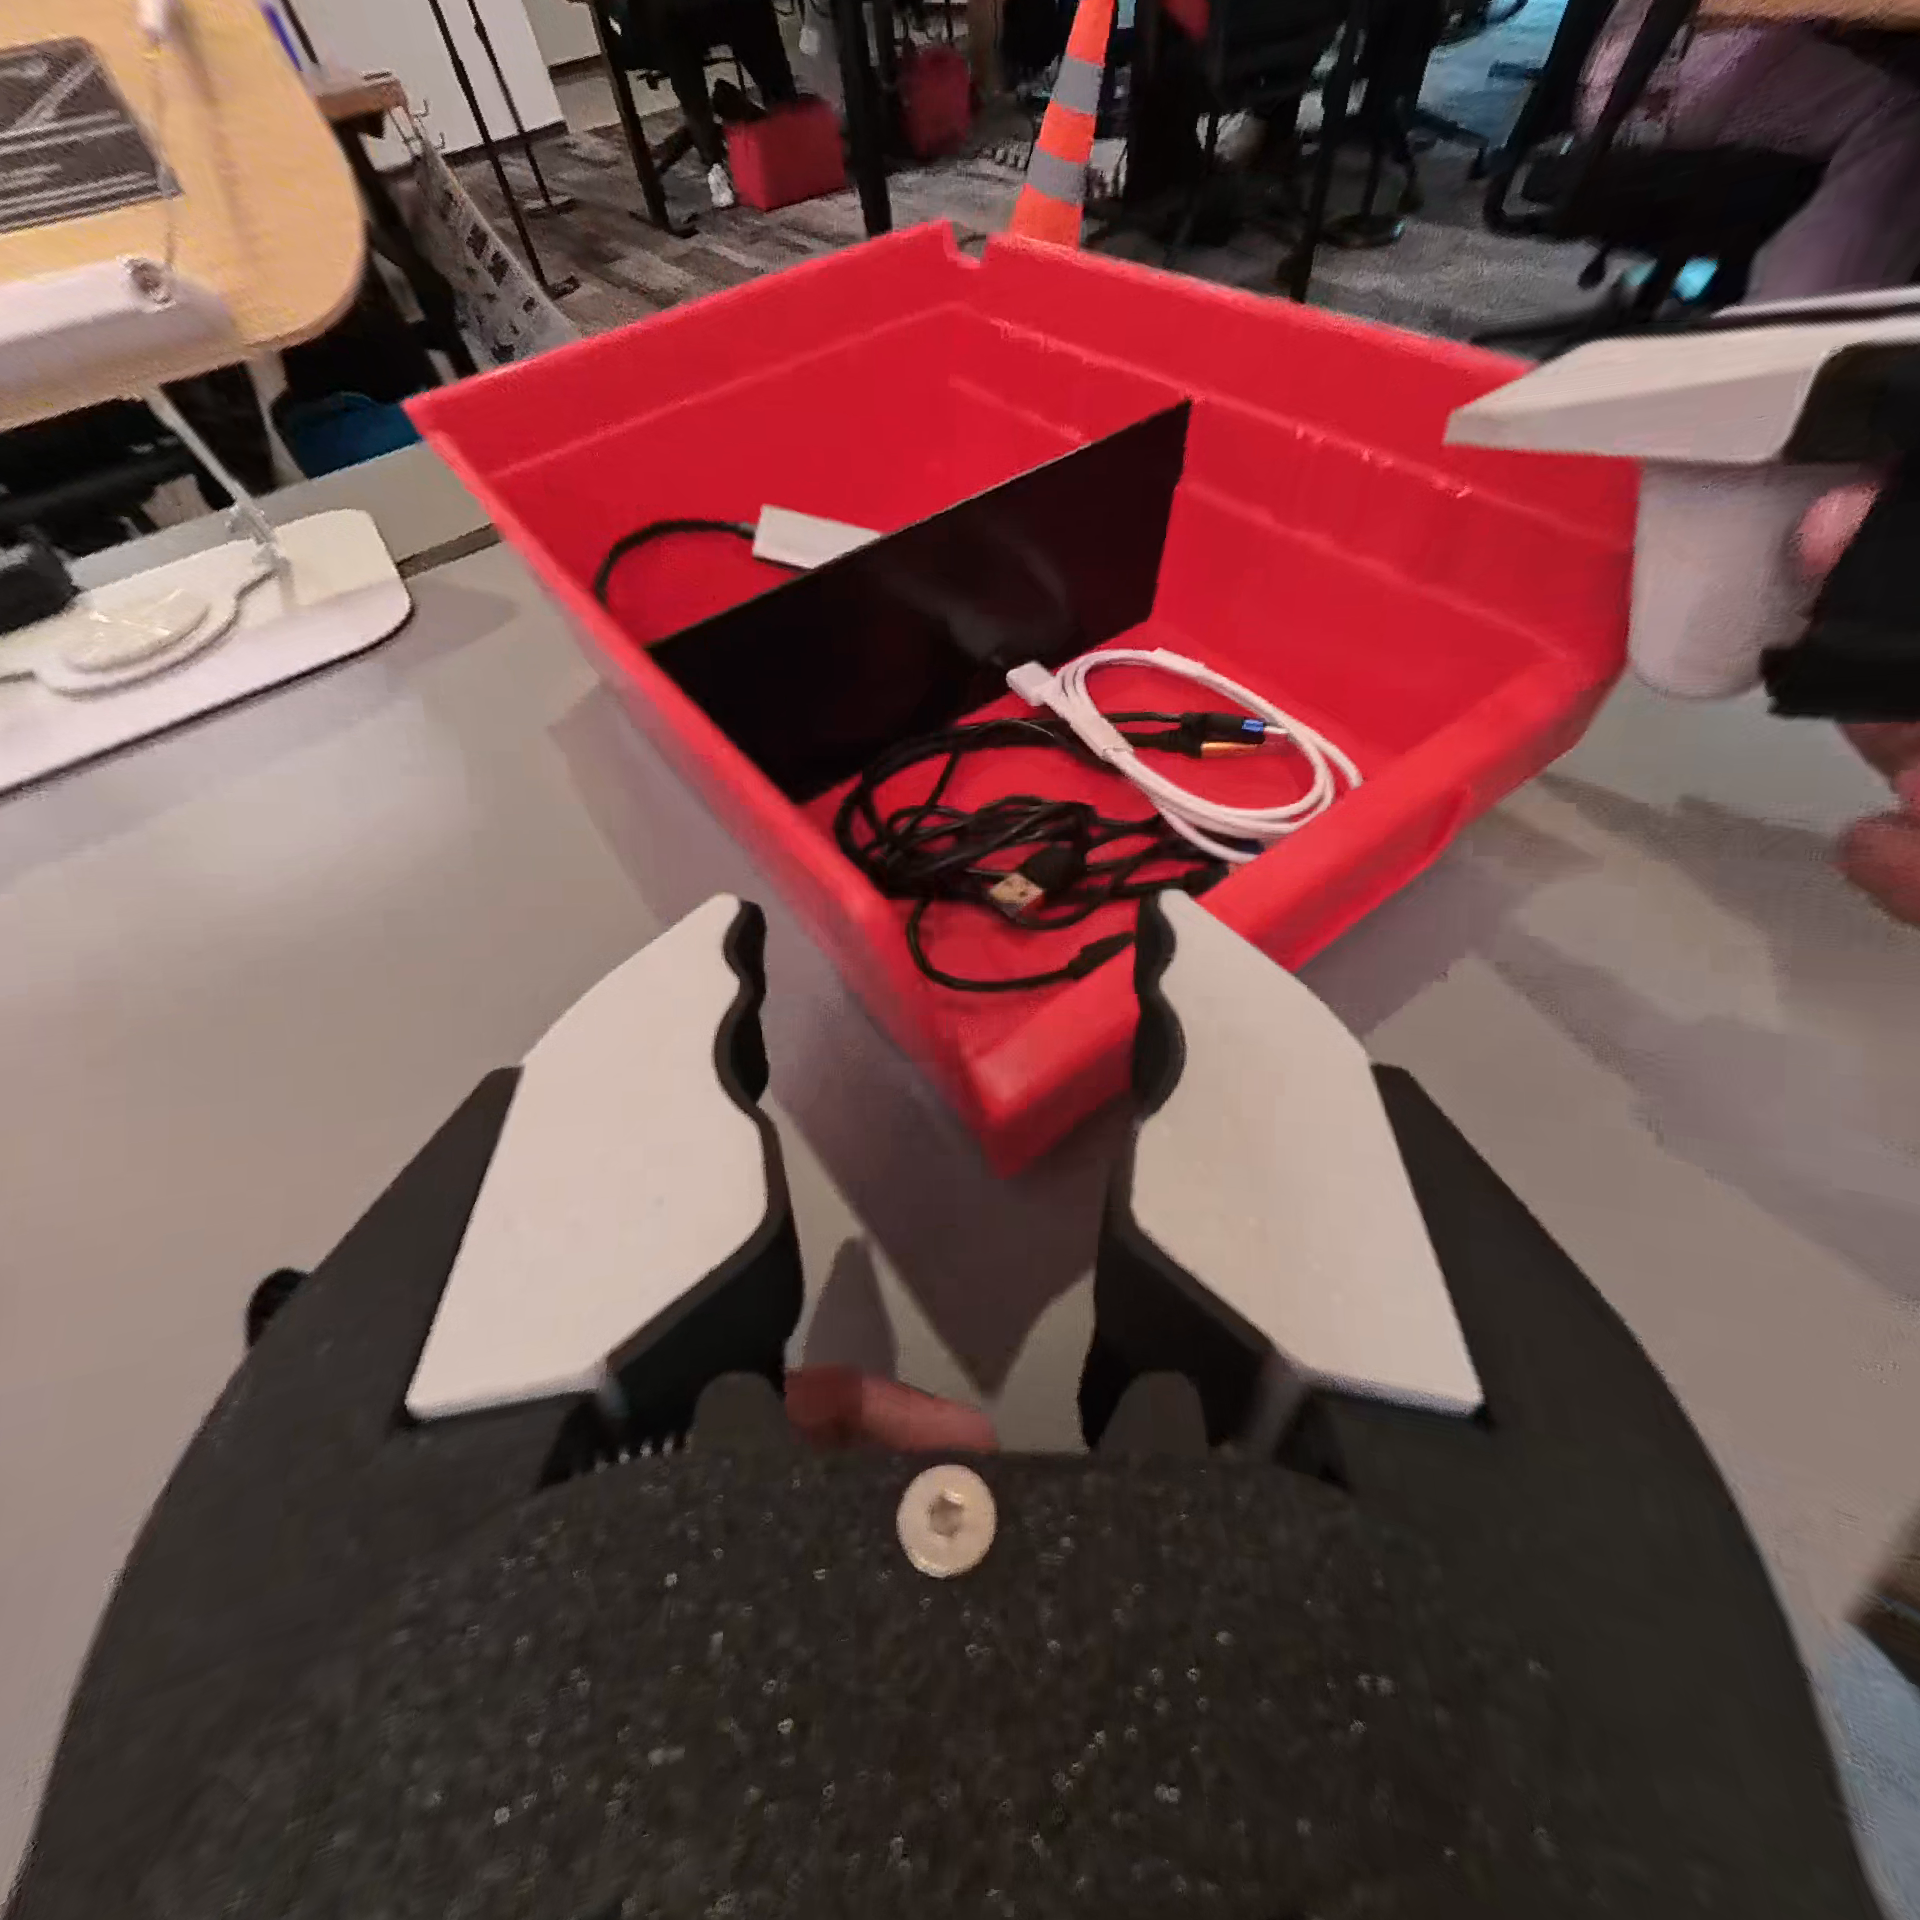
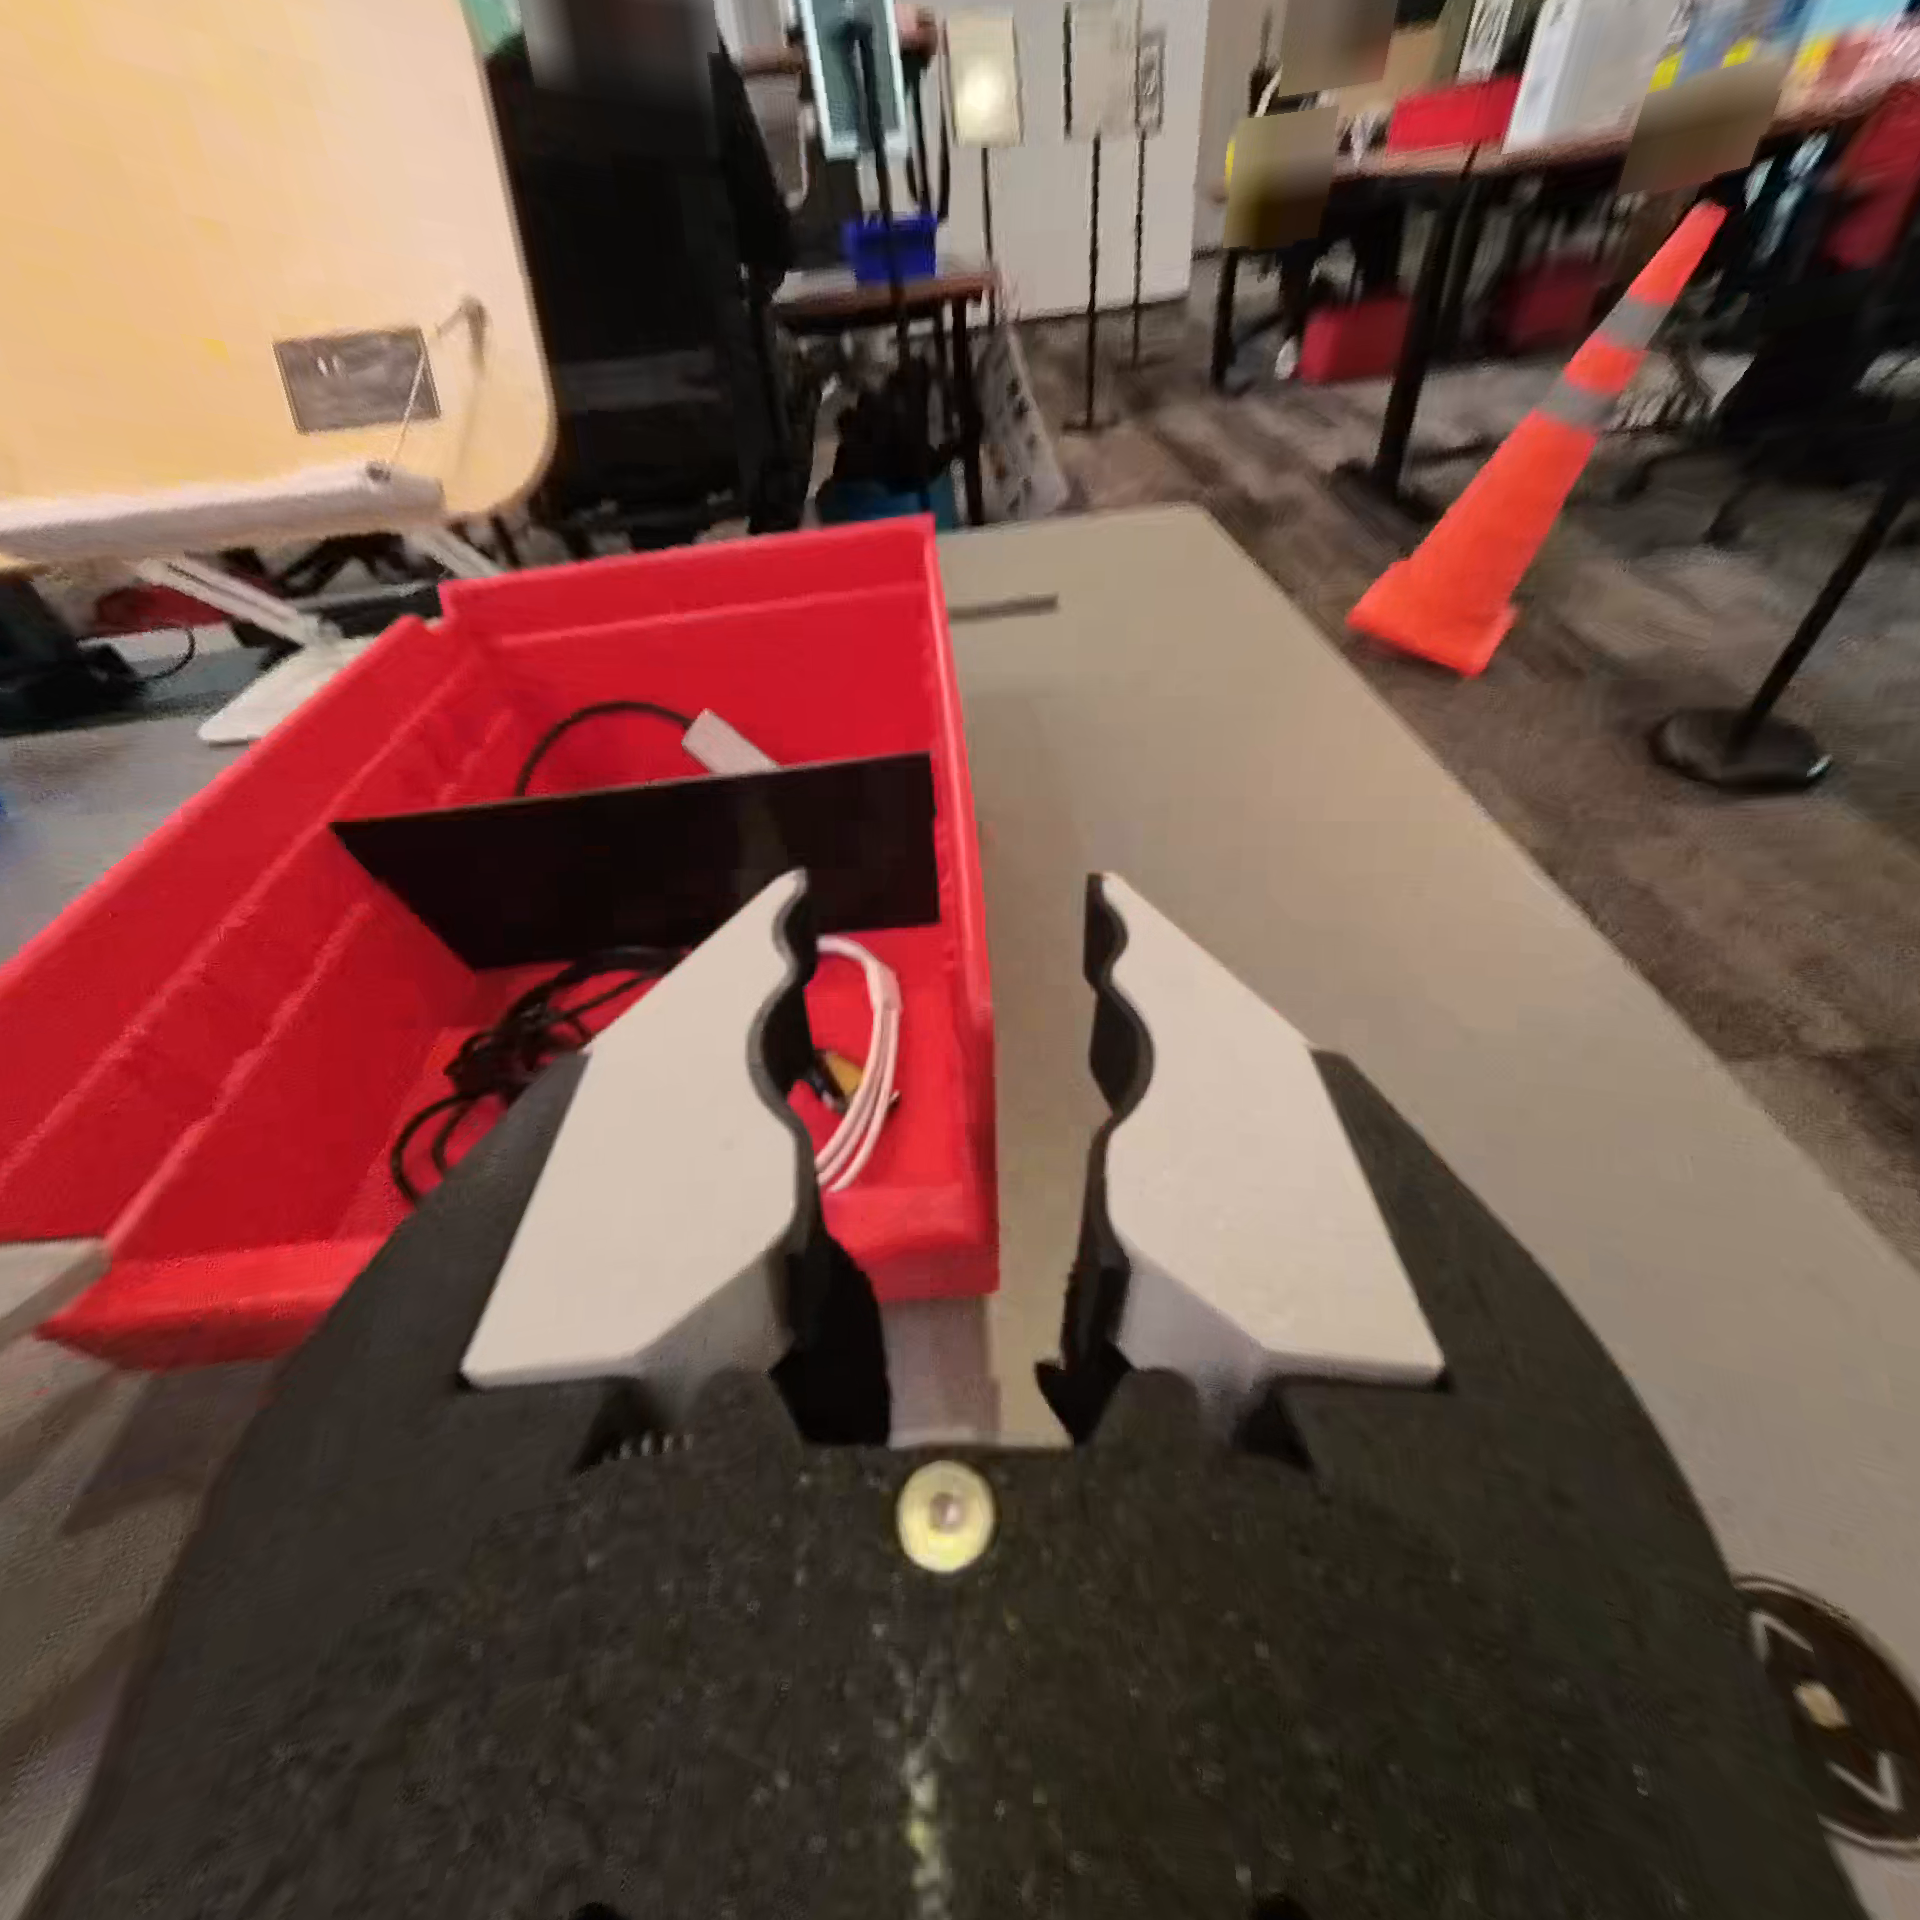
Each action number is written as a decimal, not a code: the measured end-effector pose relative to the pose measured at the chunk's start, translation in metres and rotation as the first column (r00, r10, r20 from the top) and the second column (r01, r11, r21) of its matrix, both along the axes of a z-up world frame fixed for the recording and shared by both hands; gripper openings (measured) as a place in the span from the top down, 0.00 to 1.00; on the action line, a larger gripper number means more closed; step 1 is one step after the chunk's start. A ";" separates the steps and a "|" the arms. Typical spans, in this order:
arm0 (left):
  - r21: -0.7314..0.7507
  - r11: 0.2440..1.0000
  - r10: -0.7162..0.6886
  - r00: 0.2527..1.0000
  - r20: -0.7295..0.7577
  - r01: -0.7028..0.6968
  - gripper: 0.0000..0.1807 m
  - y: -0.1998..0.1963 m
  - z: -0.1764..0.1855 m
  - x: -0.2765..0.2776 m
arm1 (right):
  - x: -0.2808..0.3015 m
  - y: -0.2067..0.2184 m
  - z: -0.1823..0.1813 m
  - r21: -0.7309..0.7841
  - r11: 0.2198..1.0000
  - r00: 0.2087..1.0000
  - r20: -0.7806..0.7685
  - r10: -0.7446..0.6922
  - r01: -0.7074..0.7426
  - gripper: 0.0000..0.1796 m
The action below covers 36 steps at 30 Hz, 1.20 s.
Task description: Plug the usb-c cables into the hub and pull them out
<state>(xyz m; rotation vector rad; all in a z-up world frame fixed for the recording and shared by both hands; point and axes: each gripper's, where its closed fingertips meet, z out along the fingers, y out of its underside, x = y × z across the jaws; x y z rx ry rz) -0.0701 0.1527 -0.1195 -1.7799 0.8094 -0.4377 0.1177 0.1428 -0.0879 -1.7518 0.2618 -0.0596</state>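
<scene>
On the grey table point(image 1: 260, 883) a red bin point(image 1: 727, 416) is split by a black divider point(image 1: 935, 582), which seems meant to keep the hub apart from the leads. In the far-left compartment lies the silver hub point(image 1: 810, 535) with its own black lead point(image 1: 644, 545) curled beside it; in the near compartment sit a tangle of black cables point(image 1: 966, 831) and, further right, a coiled white cable point(image 1: 1226, 748). The left gripper point(image 1: 951, 935) hangs just short of the bin's near corner, its jaws spread wide and empty, the black tangle just beyond its tips and the hub well past the divider. Further right, the right gripper point(image 2: 945, 904) is likewise parted and carries nothing, poised over the bin's right wall with the white coil just below its left finger. Nothing looks plugged in yet; both tools seem poised for a first pick.
</scene>
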 end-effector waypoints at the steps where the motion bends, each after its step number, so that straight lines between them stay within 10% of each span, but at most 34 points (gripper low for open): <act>1: 0.015 1.000 0.009 0.999 -0.033 -0.008 0.62 0.006 -0.003 0.007 | -0.006 0.005 -0.012 -0.049 0.998 0.998 -0.045 0.035 -0.037 0.69; 9: -0.097 0.953 0.284 0.958 -0.039 -0.287 0.97 0.057 -0.009 -0.023 | -0.019 0.019 -0.042 -0.226 0.972 0.996 -0.038 -0.080 0.069 0.98; 18: 0.078 0.910 0.409 0.912 0.004 -0.408 0.98 0.070 0.050 -0.162 | -0.150 0.044 0.005 -0.040 0.998 0.998 0.043 0.050 -0.048 0.98; 30: -0.067 0.890 0.450 0.893 -0.033 -0.451 0.98 0.105 -0.006 -0.250 | -0.247 0.085 -0.045 -0.210 0.949 0.957 0.119 0.263 -0.235 0.96; 33: -0.046 0.923 0.381 0.925 -0.005 -0.381 0.73 0.097 0.008 -0.240 | -0.243 0.081 -0.023 -0.139 0.950 0.933 0.198 0.302 -0.278 0.94; 36: 0.016 0.922 0.381 0.914 0.144 -0.387 0.72 0.087 0.062 -0.257 | -0.237 0.055 0.001 -0.041 0.939 0.901 0.271 0.340 -0.342 0.86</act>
